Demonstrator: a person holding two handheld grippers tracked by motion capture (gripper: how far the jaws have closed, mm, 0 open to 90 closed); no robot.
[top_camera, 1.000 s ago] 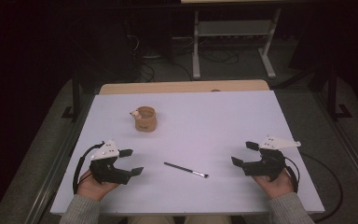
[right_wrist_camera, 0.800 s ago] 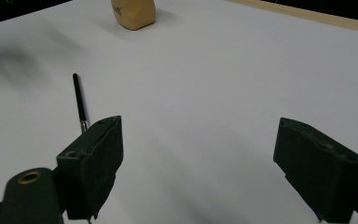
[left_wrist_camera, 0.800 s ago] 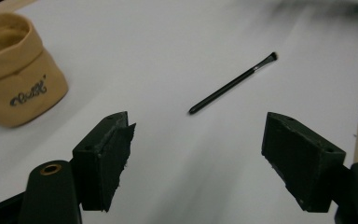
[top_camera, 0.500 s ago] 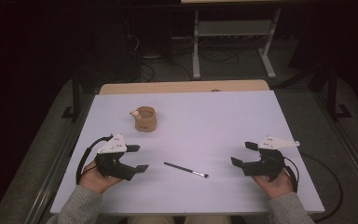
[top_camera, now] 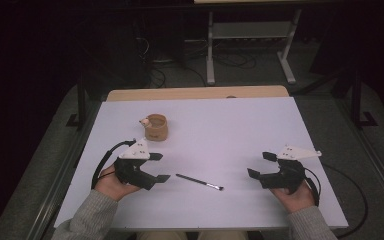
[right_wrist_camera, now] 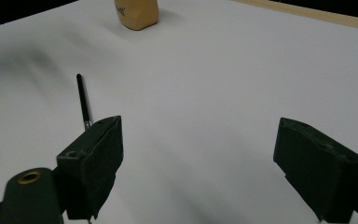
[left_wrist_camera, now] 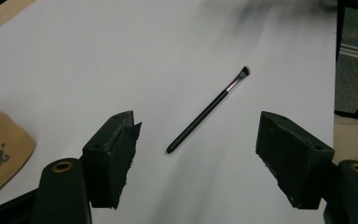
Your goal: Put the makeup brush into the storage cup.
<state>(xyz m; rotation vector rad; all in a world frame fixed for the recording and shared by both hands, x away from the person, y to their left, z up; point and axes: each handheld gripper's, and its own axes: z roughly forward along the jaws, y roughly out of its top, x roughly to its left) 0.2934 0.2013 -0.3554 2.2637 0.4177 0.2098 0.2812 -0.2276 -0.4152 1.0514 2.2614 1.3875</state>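
Note:
A thin black makeup brush (top_camera: pixel 199 181) lies flat on the white table (top_camera: pixel 230 130), bristles pointing right. My left gripper (top_camera: pixel 161 167) hovers just left of its handle end, open; its jaws have just been closing a little with nothing between them. In the left gripper view the brush (left_wrist_camera: pixel 207 112) lies on the table ahead of the left gripper (left_wrist_camera: pixel 196 140). My right gripper (top_camera: pixel 257 165) rests open to the right of the bristle end. In the right gripper view the brush (right_wrist_camera: pixel 83 100) runs behind the left jaw of the right gripper (right_wrist_camera: pixel 198 135).
A tan cup (top_camera: pixel 156 127) stands upright at the back left of the table, also seen as the cup (left_wrist_camera: pixel 0 154) and the cup (right_wrist_camera: pixel 137 14). A wooden strip (top_camera: pixel 195 93) lines the far edge. A metal rack (top_camera: pixel 250 35) and cables sit on the floor beyond.
My left hand has moved right toward the brush's handle end and lifted slightly. The right hand, the brush and the cup have stayed where they were.

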